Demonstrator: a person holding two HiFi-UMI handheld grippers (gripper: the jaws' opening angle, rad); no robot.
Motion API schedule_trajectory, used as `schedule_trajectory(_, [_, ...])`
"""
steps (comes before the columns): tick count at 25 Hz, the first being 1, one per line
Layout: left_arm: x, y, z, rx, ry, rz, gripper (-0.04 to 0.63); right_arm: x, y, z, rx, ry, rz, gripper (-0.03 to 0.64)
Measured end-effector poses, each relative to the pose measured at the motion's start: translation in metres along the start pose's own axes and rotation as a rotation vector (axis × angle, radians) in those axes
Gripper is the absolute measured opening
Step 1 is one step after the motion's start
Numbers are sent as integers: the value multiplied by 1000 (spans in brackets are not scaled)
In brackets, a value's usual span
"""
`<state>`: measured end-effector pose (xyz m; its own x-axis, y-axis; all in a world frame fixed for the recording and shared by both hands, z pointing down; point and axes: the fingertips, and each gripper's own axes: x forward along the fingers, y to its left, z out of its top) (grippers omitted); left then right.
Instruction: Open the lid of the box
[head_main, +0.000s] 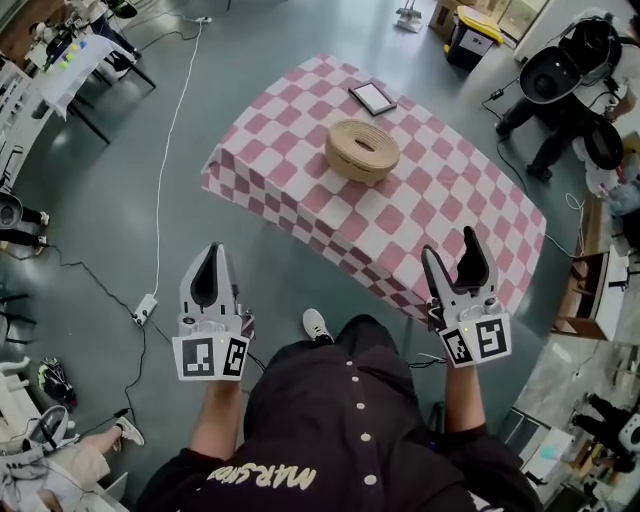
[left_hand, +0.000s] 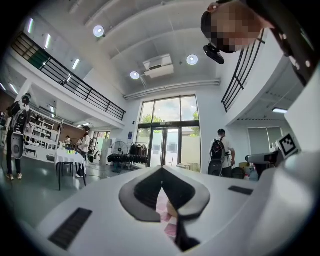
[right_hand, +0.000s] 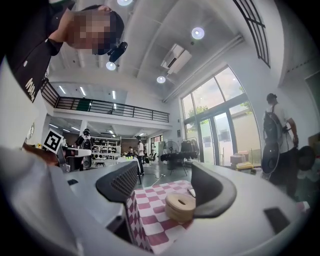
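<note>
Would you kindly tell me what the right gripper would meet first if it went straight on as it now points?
Probably the round woven box on the checkered table: it shows between the jaws of the open right gripper, though depth is unclear.

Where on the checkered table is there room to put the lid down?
Bare cloth lies right of the round box, and near the left corner too. Only the far side, between box and black frame, is tight.
</note>
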<state>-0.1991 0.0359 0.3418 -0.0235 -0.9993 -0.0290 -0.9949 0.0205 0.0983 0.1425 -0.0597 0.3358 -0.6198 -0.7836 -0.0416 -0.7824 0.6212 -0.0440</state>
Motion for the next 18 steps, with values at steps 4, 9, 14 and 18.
schedule_trajectory(4, [7, 11, -12, -19, 29, 7, 11, 13, 1, -9, 2, 31, 2, 321])
schedule_trajectory(9, [25, 22, -16, -23, 31, 14, 11, 40, -2, -13, 2, 33, 10, 321])
schedule_trajectory(14, [48, 41, -12, -13, 19, 48, 11, 81, -6, -14, 6, 23, 48, 322])
schedule_trajectory(18, [76, 52, -6, -7, 8, 73, 11, 118, -17, -14, 17, 17, 65, 321])
